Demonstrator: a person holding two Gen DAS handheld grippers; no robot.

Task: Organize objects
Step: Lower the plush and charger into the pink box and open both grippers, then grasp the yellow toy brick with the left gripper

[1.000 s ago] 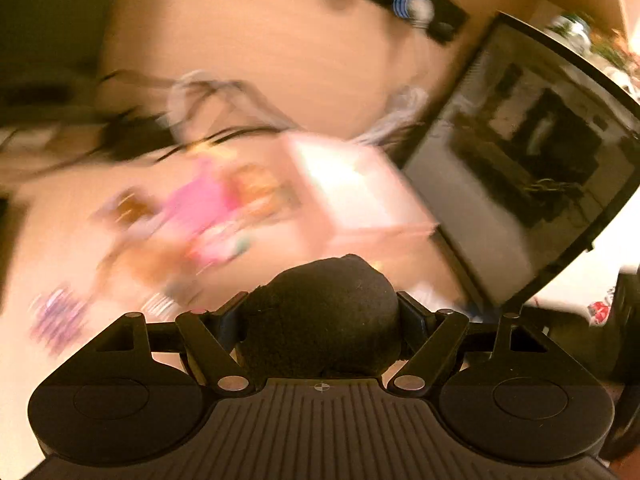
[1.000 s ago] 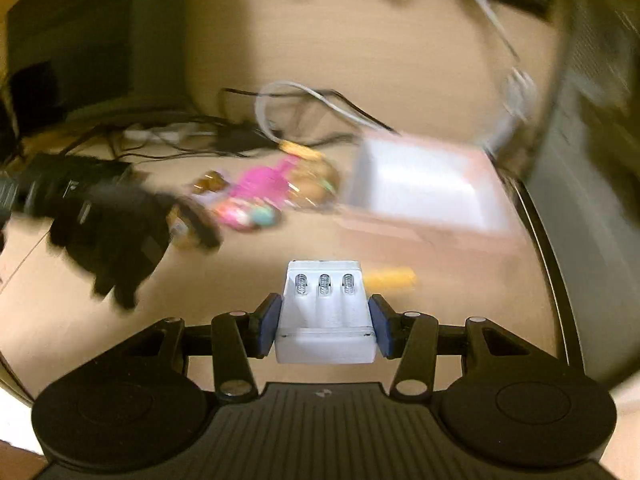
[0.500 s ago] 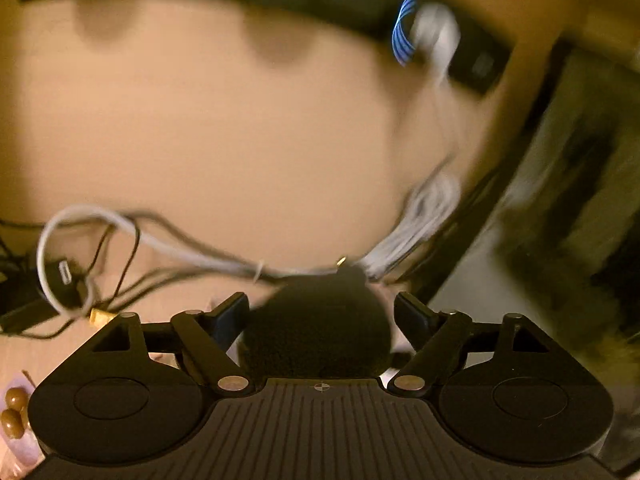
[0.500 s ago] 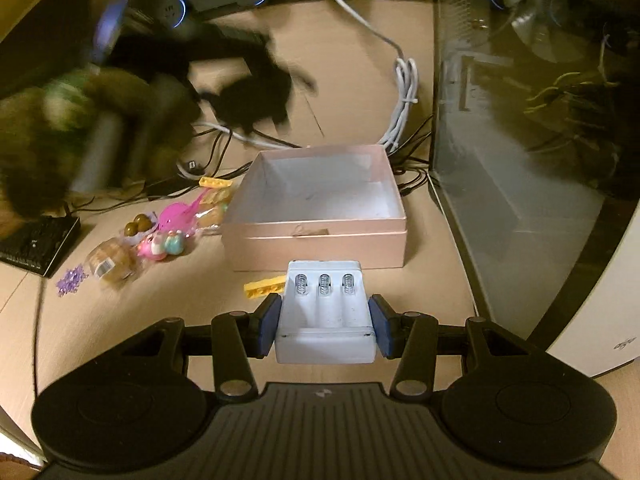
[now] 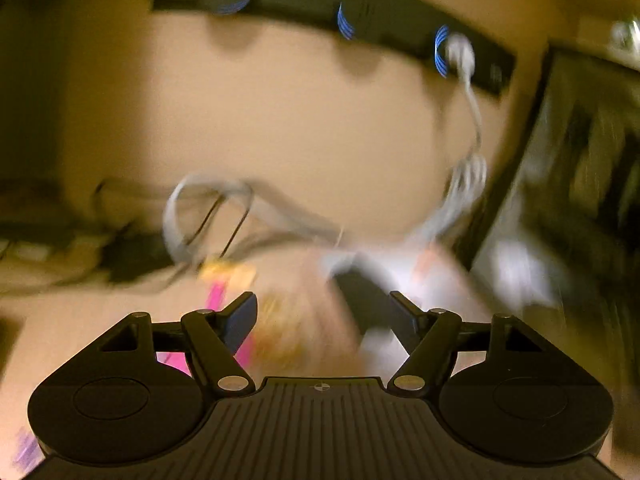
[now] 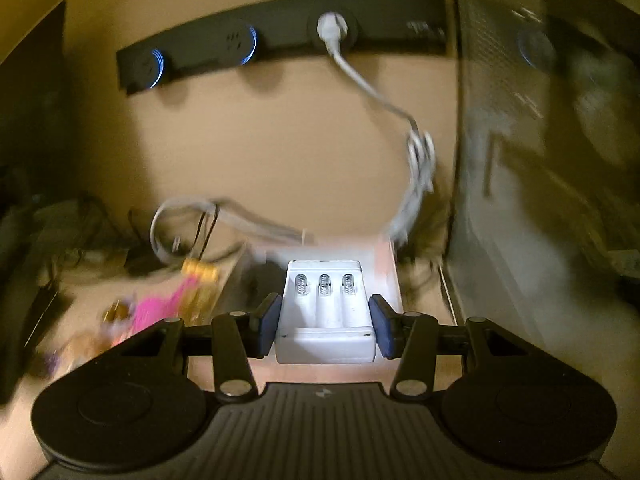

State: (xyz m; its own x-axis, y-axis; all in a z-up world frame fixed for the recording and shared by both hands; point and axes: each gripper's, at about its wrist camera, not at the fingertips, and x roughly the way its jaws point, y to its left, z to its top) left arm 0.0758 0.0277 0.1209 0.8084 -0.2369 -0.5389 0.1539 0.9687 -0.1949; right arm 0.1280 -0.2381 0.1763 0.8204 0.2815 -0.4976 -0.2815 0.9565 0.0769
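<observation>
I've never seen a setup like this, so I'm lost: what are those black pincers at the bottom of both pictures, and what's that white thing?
Each picture comes from a camera on a hand-held gripper that a person carries, looking along its two fingers. The left gripper has nothing between its fingers, which are closing. The right gripper is shut on a white battery holder with three slots, above a pale box. On the desk lie cables and blurred pink and yellow trinkets, with a socket strip behind.
</observation>
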